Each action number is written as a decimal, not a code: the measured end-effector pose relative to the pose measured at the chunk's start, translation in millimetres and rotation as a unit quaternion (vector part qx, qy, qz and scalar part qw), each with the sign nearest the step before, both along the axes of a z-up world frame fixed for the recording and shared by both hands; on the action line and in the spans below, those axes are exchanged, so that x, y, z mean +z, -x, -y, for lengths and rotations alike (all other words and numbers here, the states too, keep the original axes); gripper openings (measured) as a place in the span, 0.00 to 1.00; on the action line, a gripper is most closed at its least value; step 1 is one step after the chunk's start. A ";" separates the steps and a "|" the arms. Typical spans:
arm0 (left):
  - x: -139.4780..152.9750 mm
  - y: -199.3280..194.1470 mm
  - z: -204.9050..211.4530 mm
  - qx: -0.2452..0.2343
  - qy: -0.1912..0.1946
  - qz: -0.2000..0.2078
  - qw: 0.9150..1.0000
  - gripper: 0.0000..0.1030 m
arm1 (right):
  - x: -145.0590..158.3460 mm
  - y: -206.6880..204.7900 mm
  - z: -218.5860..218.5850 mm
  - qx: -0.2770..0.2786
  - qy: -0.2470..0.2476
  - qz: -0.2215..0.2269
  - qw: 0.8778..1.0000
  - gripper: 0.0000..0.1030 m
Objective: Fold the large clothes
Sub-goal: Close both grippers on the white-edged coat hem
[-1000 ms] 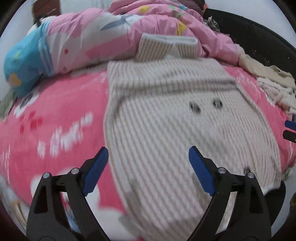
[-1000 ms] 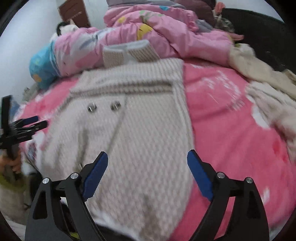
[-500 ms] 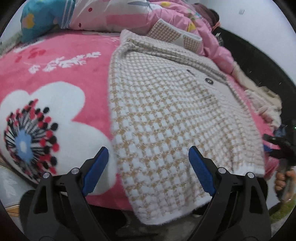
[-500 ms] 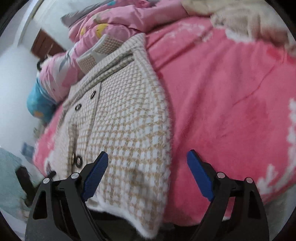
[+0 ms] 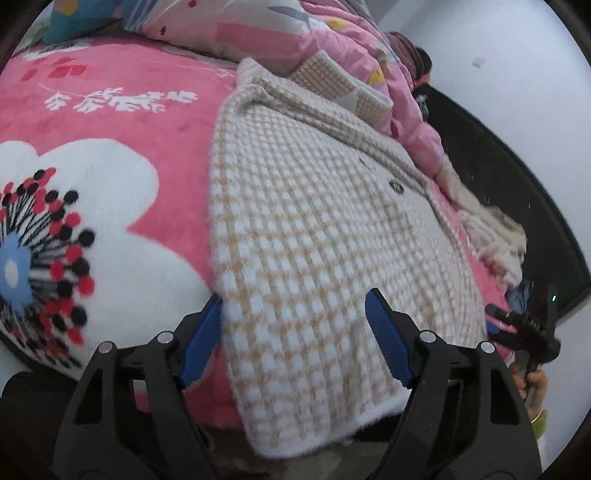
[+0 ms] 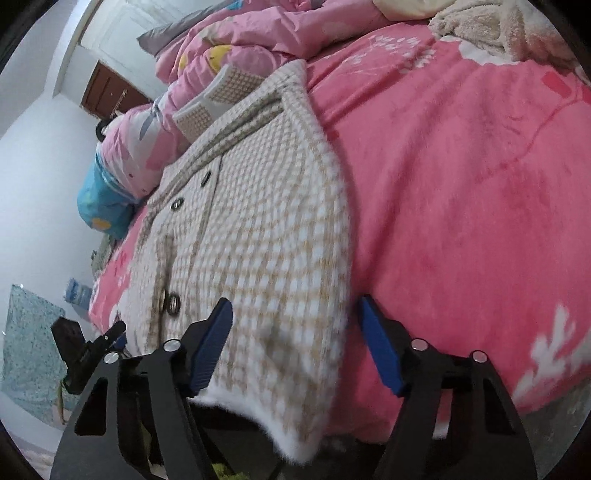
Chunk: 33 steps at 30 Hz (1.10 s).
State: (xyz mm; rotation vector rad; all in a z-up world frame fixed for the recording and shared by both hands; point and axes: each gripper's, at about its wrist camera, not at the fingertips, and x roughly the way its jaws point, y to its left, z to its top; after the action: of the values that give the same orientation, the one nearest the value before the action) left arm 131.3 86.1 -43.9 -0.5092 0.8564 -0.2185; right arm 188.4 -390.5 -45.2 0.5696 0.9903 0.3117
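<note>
While the checked knit cardigan (image 5: 306,236) lies spread flat on the pink bed cover (image 5: 122,122), its hem hanging over the near edge of the bed, the left gripper (image 5: 293,334) sits low at that edge. A second ago this view looked down on the whole garment from higher up; now it is close to the hem, at the corner towards the big white flower print (image 5: 92,221). Its blue fingers (image 5: 201,339) have just been closing and stand apart, the left one just beside the cardigan's side edge, the other over the knit. The hem corner is between them, but the pads do not yet press on it. At the far right, the right gripper (image 5: 524,325) shows at the hem's other corner.

From the right wrist, the right gripper (image 6: 295,343) has likewise come down from a high view to the near edge of the bed. Its fingers (image 6: 210,347) have also just been closing and are apart, straddling the cardigan's (image 6: 258,229) other side edge: one finger over the knit near a metal button (image 6: 172,303), the other over bare pink cover. Nothing is clamped. The left gripper (image 6: 92,347) appears small at the far left.

Both hands seem set to pinch the two hem corners, probably to lift the hem towards the collar (image 6: 221,96) by the heaped quilt (image 6: 258,33).
</note>
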 end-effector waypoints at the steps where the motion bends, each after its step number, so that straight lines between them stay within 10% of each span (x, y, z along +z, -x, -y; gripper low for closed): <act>1: -2.1 -6.3 -1.8 0.007 0.009 0.000 1.000 0.70 | -2.6 -4.8 1.9 -0.004 -0.010 0.004 1.000 0.63; 15: -19.3 20.6 8.2 -0.010 0.114 -0.036 0.993 0.43 | -25.7 34.8 0.5 0.007 -0.105 -0.013 0.994 0.36; 23: -19.0 30.1 24.1 -0.009 0.030 -0.063 0.998 0.13 | -20.0 45.6 -19.2 0.012 -0.068 0.001 0.998 0.11; 27: 23.0 44.8 34.8 -0.010 -0.091 -0.034 0.995 0.06 | 35.5 58.2 -10.8 0.002 -0.050 0.078 0.996 0.09; 33: 93.0 74.6 17.8 -0.017 -0.134 0.032 0.990 0.06 | 104.9 81.3 -5.7 0.009 -0.044 0.161 0.986 0.08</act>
State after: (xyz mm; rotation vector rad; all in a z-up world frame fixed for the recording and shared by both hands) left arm 56.7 68.3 49.2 -0.2362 0.8181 -0.1471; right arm 107.2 -384.8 59.7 0.5689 0.6714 0.4511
